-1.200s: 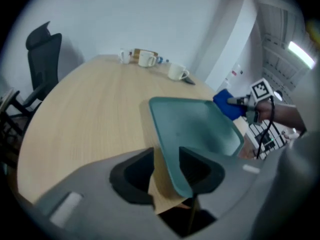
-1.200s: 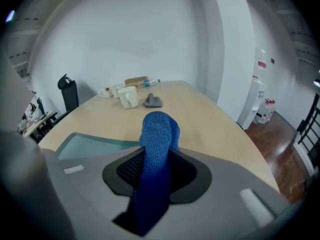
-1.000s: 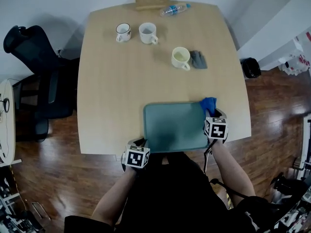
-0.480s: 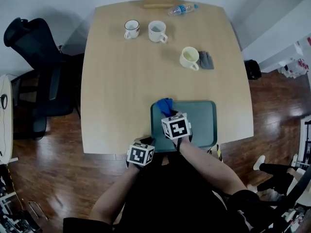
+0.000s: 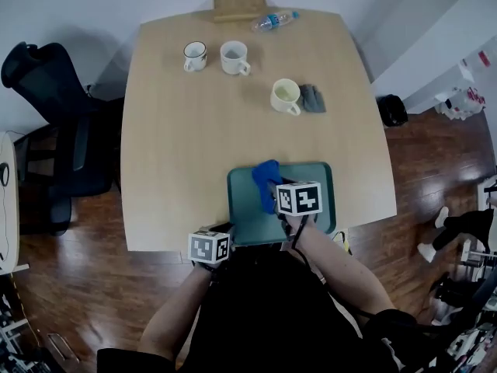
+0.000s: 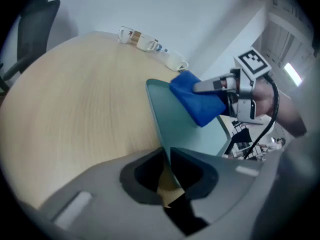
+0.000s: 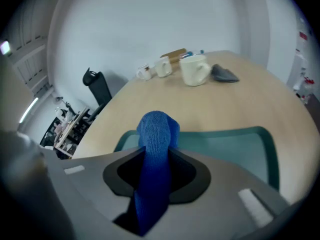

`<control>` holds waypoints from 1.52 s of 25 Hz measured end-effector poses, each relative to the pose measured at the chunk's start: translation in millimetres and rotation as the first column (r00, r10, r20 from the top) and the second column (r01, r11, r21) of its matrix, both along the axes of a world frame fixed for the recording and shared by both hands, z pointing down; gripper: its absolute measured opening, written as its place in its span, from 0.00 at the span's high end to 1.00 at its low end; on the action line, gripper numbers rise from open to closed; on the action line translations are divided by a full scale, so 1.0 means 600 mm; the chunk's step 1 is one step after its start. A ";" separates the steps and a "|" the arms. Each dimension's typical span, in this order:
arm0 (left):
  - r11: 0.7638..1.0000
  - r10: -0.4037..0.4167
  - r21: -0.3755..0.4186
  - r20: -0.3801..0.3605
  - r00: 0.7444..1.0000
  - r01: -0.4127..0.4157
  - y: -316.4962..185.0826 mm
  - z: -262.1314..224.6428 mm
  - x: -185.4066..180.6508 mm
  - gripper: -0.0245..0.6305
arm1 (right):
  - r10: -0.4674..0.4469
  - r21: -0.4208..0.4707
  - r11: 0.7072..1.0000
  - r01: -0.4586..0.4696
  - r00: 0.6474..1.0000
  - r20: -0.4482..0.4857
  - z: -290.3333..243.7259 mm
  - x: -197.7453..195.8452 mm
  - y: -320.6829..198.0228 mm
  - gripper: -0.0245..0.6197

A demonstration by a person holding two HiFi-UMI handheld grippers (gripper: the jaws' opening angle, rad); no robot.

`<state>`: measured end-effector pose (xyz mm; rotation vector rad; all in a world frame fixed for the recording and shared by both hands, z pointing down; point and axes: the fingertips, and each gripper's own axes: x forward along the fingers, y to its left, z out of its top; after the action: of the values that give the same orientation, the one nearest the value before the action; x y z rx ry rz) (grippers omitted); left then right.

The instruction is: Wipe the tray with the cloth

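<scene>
At the desk's (image 5: 178,130) near edge, left claw (image 6: 166,153) pinched the tray (image 5: 245,217) corner (steadying it, probably) while right claw (image 7: 156,156) clamped the cloth (image 5: 266,179) for wiping.

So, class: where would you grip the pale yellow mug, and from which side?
Probably the mug by its handle, coming from the near side: it stands upright with the handle pointing toward the person, and the grey rag crowds its right.

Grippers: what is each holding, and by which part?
Right gripper clamps the blue knitted cloth bunched, mid-length; left gripper pinches the teal plastic tray at its near-left corner rim.
</scene>
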<state>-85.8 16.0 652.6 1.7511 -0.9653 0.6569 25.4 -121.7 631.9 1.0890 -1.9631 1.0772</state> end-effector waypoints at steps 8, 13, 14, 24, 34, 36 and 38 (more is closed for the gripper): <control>0.998 -0.055 0.029 0.065 0.996 0.053 -0.003 -0.002 0.002 0.89 | 0.213 0.161 0.969 -0.185 0.962 -0.173 -0.020 0.329 -0.015 0.79; 0.997 -0.069 0.035 0.104 0.992 0.066 -0.007 0.002 0.001 0.90 | 0.160 0.154 0.980 -0.129 0.965 -0.210 0.007 0.283 -0.001 0.79; 0.998 -0.063 0.034 0.111 0.992 0.059 -0.005 0.002 -0.001 0.90 | 0.153 0.139 0.982 -0.126 0.967 -0.202 0.012 0.257 0.006 0.79; 0.999 0.039 -0.014 -0.007 0.999 -0.039 -0.001 0.000 0.008 0.89 | -0.068 0.032 0.997 0.070 0.995 -0.074 0.024 -0.082 0.069 0.79; 1.000 0.019 -0.013 -0.060 0.998 -0.020 0.002 0.006 0.006 0.89 | -0.110 0.024 0.994 0.109 0.991 0.081 0.013 -0.089 0.065 0.79; 1.000 0.010 -0.016 -0.072 0.997 -0.011 0.003 0.006 0.006 0.89 | -0.057 0.058 0.997 0.057 0.998 0.003 0.003 -0.003 0.049 0.79; 1.000 -0.001 -0.013 -0.079 0.997 0.000 -0.002 0.004 0.003 0.89 | 0.023 0.073 0.997 -0.017 0.997 -0.080 0.001 0.100 0.037 0.79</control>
<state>-84.0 15.0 655.2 1.7519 -0.9054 0.5883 85.6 -99.4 632.5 1.1754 -1.9442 0.9638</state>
